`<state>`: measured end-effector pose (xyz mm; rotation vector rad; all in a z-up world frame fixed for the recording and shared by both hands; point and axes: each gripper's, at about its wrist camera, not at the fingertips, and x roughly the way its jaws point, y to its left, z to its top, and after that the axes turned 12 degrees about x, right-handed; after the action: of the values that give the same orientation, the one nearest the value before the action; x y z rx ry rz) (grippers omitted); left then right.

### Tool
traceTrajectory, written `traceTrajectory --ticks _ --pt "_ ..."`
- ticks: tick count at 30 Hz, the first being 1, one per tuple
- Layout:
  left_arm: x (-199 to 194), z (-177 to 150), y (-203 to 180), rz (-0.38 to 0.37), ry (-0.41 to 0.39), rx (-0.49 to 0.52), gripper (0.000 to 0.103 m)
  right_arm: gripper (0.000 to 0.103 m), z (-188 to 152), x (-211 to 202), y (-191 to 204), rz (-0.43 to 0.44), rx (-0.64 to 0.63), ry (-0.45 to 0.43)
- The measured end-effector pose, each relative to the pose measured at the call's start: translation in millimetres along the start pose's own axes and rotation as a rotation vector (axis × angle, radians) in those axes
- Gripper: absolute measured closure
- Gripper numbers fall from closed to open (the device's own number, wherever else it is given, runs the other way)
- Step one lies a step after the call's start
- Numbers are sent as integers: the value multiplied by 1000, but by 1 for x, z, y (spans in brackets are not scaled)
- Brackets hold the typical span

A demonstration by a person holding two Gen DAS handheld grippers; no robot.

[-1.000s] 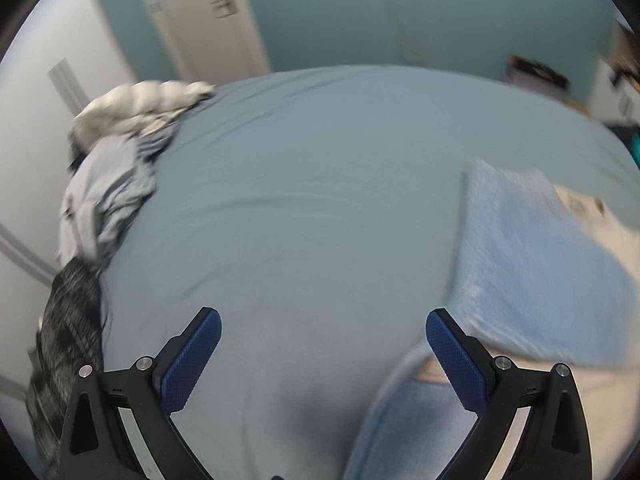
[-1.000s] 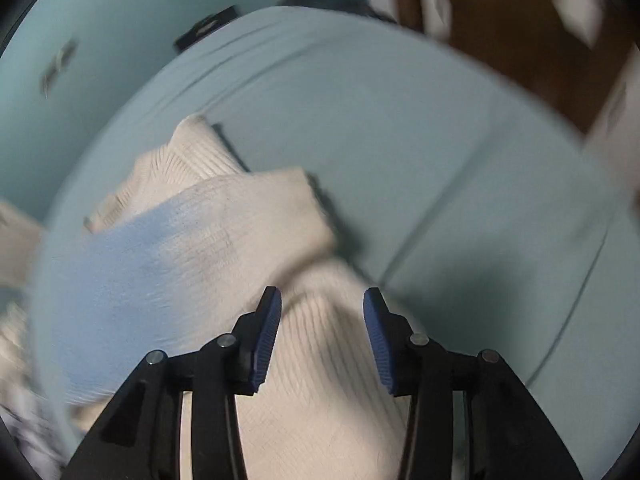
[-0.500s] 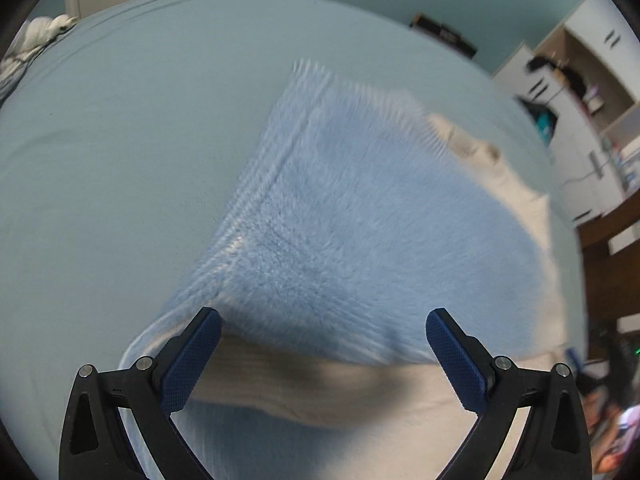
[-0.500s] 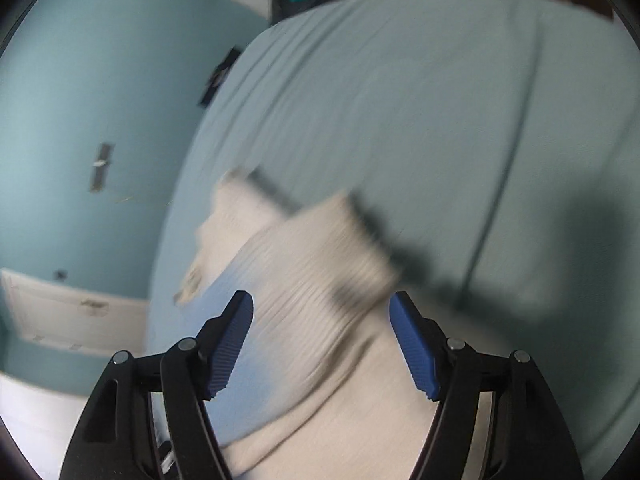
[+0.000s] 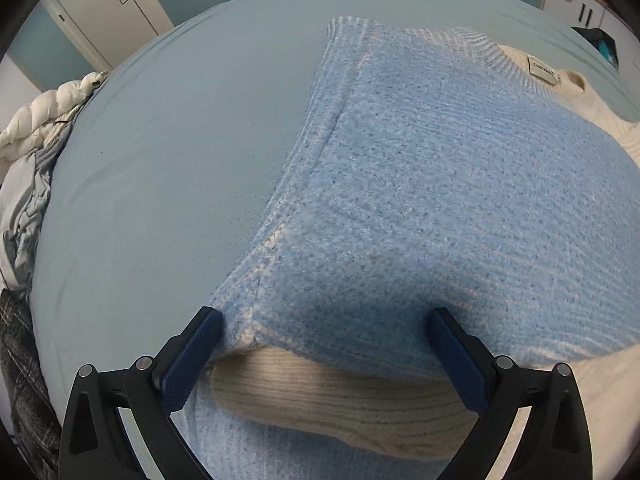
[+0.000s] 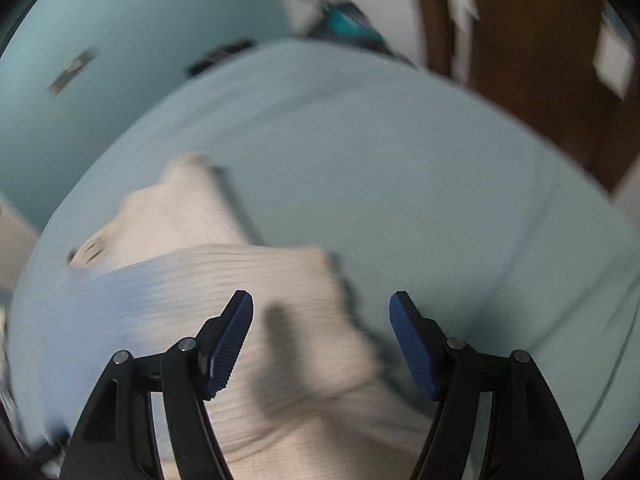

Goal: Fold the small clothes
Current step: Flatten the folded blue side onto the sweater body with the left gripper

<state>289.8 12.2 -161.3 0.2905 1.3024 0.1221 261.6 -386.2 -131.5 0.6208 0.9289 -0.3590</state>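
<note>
A knit sweater, light blue fading to cream, (image 5: 440, 184) lies partly folded on the light blue bed sheet (image 5: 168, 168). Its label and collar are at the far right. A cream ribbed layer (image 5: 332, 400) shows under the blue fold's near edge. My left gripper (image 5: 324, 356) is open, its jaws to either side of that near fold edge, holding nothing. In the blurred right wrist view the sweater (image 6: 224, 280) shows its cream part. My right gripper (image 6: 322, 344) is open and empty just above its cream edge.
A heap of other clothes (image 5: 28, 184), white padded, pale grey and dark plaid, lies at the bed's left edge. A white door (image 5: 108, 4) and teal wall stand behind. White cabinets (image 5: 580, 4) are at the far right. Brown wooden furniture (image 6: 532, 52) stands beyond the bed.
My left gripper swung from the bare sheet to the sweater and moved in on its near fold edge. My right gripper opened wide, letting go of the cream knit, and stays above it.
</note>
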Motion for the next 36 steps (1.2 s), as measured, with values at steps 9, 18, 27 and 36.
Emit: traceTrajectory --ticks 9,18,27,36 --pt "-30 -11 -4 9 -5 17 0 24 -61 15 41 -14 -362 29" --pt "-108 -34 -9 -1 -82 40 0 24 -66 -70 -7 57 -185 104" --pt "-156 -78 0 -28 -218 127 0 21 -83 -139 -69 193 -27 250" --pt "-143 -87 49 -67 -173 -51 0 16 -111 -104 -76 -67 -97 659"
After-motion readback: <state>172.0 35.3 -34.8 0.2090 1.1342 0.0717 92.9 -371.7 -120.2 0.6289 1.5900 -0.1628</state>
